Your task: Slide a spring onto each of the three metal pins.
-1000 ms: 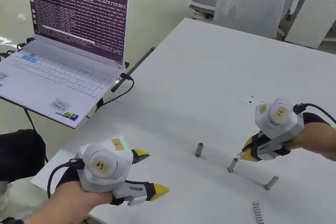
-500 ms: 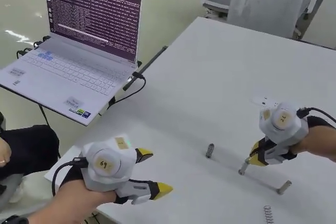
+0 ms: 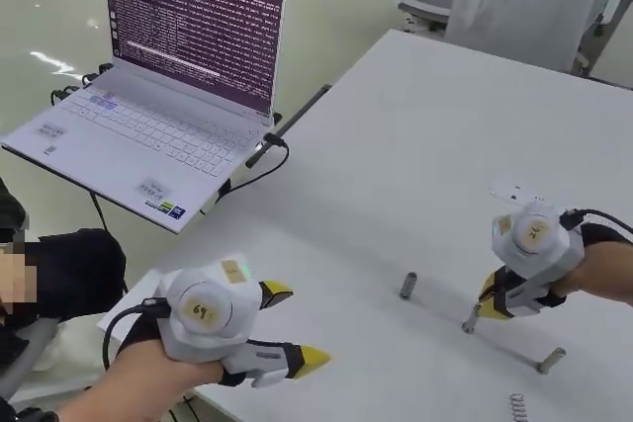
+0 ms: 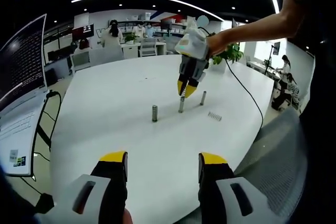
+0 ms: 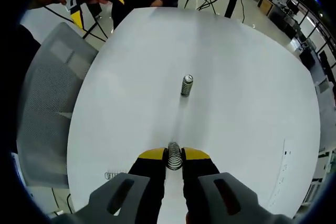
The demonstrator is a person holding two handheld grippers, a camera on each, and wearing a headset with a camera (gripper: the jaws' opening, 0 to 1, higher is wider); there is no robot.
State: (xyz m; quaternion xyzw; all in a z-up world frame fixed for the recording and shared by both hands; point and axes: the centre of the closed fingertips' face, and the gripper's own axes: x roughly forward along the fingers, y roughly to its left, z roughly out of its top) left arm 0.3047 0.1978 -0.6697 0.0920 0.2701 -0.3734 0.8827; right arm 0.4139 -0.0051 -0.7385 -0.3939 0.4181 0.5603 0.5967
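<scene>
Spring (image 5: 174,156) pinched in right tongs (image 5: 174,153), left tongs (image 4: 163,157) agape

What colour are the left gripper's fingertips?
Yellow fingertips on the left gripper, clearest in the left gripper view.

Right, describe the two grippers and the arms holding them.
The left gripper and right gripper match: a rounded white body, a round sticker with dark markings on top, and black jaws with yellow tips. A black cable loops from the rear of each. Something black wraps each wrist; the forearms beyond have no sleeves.
</scene>
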